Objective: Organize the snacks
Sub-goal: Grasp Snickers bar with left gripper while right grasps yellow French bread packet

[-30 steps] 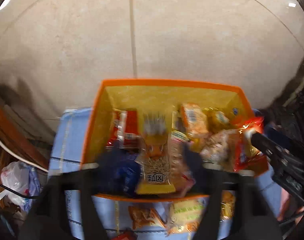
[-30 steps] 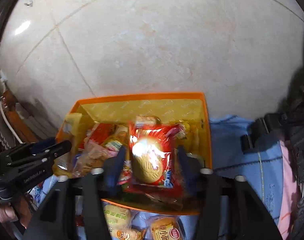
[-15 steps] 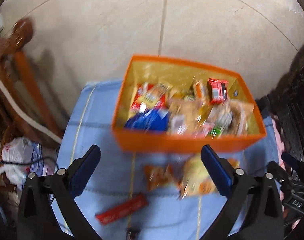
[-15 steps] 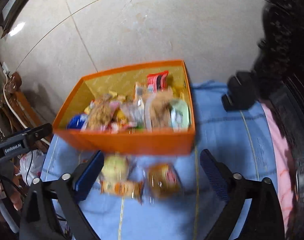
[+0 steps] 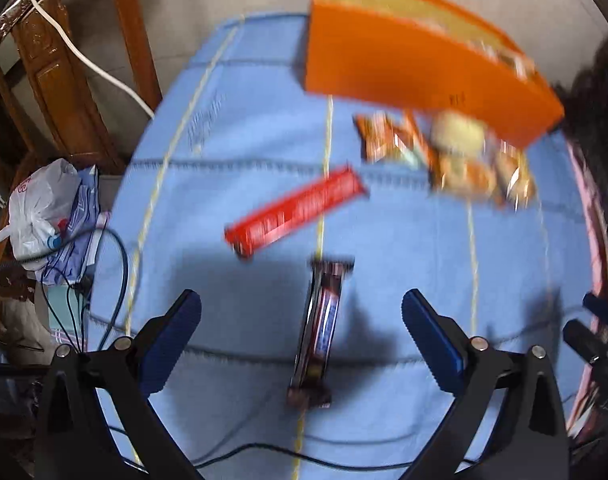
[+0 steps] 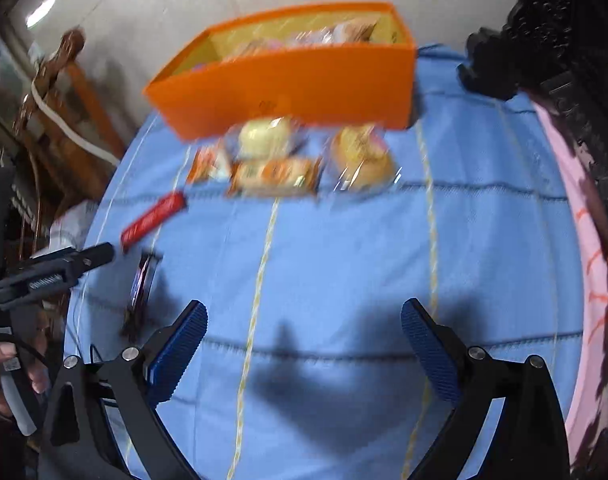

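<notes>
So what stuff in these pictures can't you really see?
- Snacks inside the orange box: in both views the near wall hides most of them.
- Loose snack packets in front of the box: blurred by motion in both views, so their labels are unreadable.
- Dark bar: at the edge of the right view, small and blurred.
- Red bar: print smeared in the left view.
- Left gripper and right gripper: both open, empty.

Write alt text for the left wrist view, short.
Open left gripper hangs over a blue cloth, a dark snack bar lying between its fingers, untouched. Beyond lie a red bar, blurred snack packets and an orange box.
</notes>
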Motion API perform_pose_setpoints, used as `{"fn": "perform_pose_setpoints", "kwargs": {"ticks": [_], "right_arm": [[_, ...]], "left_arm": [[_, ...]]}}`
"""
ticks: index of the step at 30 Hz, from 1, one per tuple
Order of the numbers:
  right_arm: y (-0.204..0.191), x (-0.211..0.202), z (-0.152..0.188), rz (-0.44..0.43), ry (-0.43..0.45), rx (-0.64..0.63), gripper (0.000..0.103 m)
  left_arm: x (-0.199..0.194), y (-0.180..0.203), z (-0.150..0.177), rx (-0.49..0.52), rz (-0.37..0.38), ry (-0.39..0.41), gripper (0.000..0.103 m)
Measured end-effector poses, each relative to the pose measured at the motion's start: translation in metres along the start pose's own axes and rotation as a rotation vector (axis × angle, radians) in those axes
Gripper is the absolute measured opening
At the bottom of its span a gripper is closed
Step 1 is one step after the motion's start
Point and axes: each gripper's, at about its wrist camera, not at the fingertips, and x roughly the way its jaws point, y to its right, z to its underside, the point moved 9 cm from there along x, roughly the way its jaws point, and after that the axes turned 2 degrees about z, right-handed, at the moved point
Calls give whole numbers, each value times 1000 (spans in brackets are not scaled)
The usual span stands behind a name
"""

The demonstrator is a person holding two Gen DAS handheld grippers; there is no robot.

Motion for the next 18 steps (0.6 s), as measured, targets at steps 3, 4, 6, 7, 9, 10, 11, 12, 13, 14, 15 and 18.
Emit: {"fn": "perform_pose_setpoints", "kwargs": {"ticks": [3,4,6,7,9,10,11,12,13,14,15,18], "right_arm": [[-10,-2,11,-4,-13,-26,98],[-13,-4,13,-6,-15,-34,98],[-15,-8,16,-6,-14,-36,98],[-15,-8,16,-6,-14,-34,98],[-13,-8,15,5,-9,-30,98],[-13,-8,15,8,-8,-30,98],[-14,-7,15,6,-10,-31,98],[-15,-6,15,6,-12,-32,98],[-17,-5,14,8,-14,-37,98],[-19,-3,14,7,-18,-45,98],[-20,-1,14,8,-22,-51,98],[-21,7,11,12,-32,-60,98]], "left_arm": [[10,4,23,57,-19,-14,98],[12,5,26,65,-18,-14,98],[17,6,34,82,-14,-19,97],[22,7,38,89,-6,-31,83],[33,7,45,82,16,-89,33],[37,5,47,70,20,-111,30],[41,3,50,55,20,-131,30],[41,3,49,55,18,-113,30],[41,3,49,62,13,-112,30],[42,3,49,69,8,-111,30],[42,3,49,70,8,-109,30],[41,-3,50,50,10,-106,21]]}}
